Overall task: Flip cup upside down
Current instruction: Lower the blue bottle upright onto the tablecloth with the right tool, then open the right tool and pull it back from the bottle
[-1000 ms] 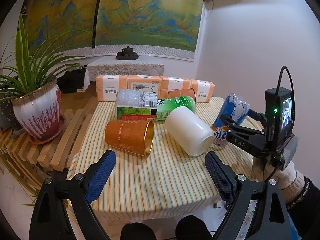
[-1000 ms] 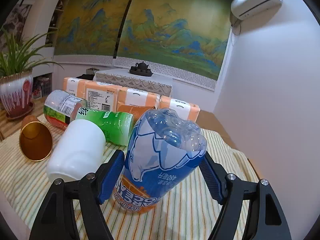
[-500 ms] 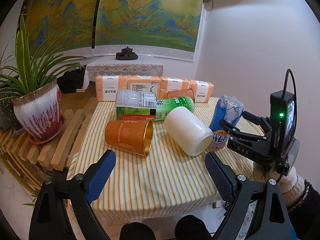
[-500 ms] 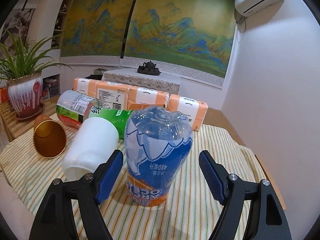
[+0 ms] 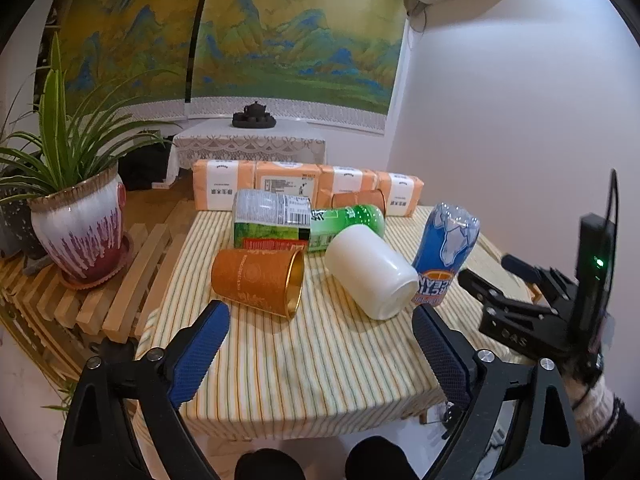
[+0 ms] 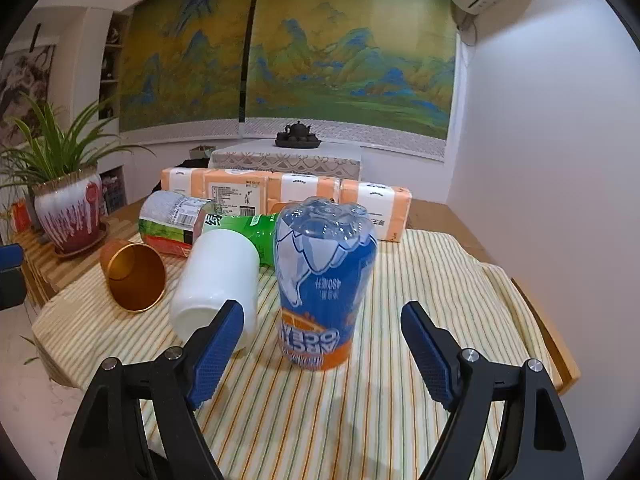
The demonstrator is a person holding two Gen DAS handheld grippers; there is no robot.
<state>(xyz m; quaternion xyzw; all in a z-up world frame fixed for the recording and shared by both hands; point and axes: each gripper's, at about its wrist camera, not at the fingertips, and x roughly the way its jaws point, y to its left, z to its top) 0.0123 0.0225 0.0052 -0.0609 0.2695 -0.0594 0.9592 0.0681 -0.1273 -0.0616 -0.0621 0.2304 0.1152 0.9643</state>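
Note:
A blue and orange plastic cup (image 6: 324, 288) stands upside down on the striped tablecloth (image 6: 360, 392), its print inverted; it also shows at the right of the table in the left wrist view (image 5: 444, 256). My right gripper (image 6: 322, 316) is open, a little short of the cup, with both blue pads clear of it. From the left wrist view the right gripper (image 5: 496, 274) sits just right of the cup. My left gripper (image 5: 320, 320) is open over the table's near edge, holding nothing.
A white cup (image 5: 370, 270) and an orange cup with a gold inside (image 5: 258, 282) lie on their sides mid-table. Behind them lie a green bottle (image 5: 344, 220) and orange tissue packs (image 5: 304, 184). A potted plant (image 5: 78, 232) stands on a slatted bench at left.
The right gripper, shut on the tilted blue cup a second ago, has opened and drawn back. The cup now stands free, upside down on the cloth. The left gripper has not moved.

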